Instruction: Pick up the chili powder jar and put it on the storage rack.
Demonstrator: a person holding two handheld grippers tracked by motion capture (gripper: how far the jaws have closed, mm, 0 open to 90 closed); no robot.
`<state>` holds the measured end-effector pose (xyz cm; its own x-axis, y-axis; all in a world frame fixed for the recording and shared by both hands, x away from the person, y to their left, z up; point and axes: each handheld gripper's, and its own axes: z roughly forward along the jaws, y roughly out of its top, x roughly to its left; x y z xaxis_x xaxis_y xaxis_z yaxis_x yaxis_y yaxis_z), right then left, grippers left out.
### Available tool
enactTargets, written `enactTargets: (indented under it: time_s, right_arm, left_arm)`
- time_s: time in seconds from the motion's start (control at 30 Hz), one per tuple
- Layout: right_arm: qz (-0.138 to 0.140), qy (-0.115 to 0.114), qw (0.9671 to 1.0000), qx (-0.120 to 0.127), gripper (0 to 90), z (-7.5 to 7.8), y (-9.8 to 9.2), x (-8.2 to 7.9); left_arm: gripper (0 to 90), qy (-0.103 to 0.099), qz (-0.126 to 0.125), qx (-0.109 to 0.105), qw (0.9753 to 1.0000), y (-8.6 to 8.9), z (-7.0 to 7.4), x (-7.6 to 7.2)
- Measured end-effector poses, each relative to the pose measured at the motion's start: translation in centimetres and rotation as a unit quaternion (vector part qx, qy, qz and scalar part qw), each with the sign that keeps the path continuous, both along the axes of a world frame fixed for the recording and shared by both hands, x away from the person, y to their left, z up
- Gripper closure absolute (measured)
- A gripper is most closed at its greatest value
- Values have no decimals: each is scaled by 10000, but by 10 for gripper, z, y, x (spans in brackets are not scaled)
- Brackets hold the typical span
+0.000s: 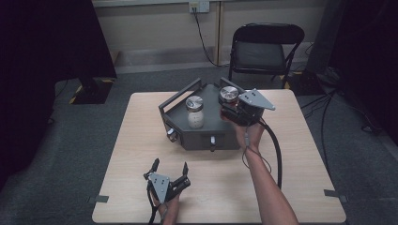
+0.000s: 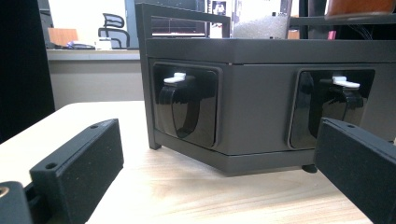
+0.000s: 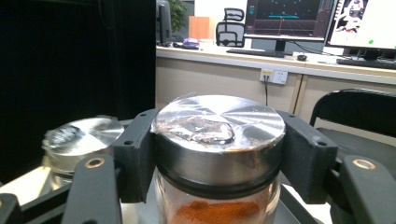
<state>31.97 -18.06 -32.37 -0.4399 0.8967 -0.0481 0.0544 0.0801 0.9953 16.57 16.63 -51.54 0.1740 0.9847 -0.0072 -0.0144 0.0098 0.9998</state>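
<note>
Right gripper [image 3: 219, 154]: its two black jaws are clamped on the steel lid of the glass spice jar with orange powder [image 3: 219, 140], one jaw on each side of the lid.
Orange jar's place: in the high view the glass spice jar with orange powder [image 1: 228, 96] is at the right rear of the dark grey angular metal rack [image 1: 206, 136], gripped by the right gripper [image 1: 231, 107].
Second jar: a glass jar with white contents and a steel lid [image 1: 195, 111] stands upright on the rack's top, left of the held jar and apart from it.
Left gripper [image 1: 170, 169]: jaws spread wide, holding nothing, low over the light wooden table [image 1: 136, 140] near its front edge, facing the rack's front.
Rack front: two black recessed dispensers with white tabs [image 2: 187, 107] show between the open jaws.
</note>
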Motion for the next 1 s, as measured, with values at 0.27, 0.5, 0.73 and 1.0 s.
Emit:
enactTargets:
  time_s: [0.27,0.5,0.73,1.0]
  right_arm:
    - [-87,53,9999,-119,350,-8,10,10]
    - [-142,182,9997,-92,350,-19,16,13]
    - [-166,230,9996,-5,350,-29,16,13]
    - [-202,145,9997,17,349,-35,15,8]
  left_arm:
    - [12,-8,-4,-11,10000,0,0,0]
    - [11,-18,-17,-16,10000,1,-1,0]
    - [11,-13,-18,-9,10000,0,0,0]
    - [12,-9,-11,-7,10000,0,0,0]
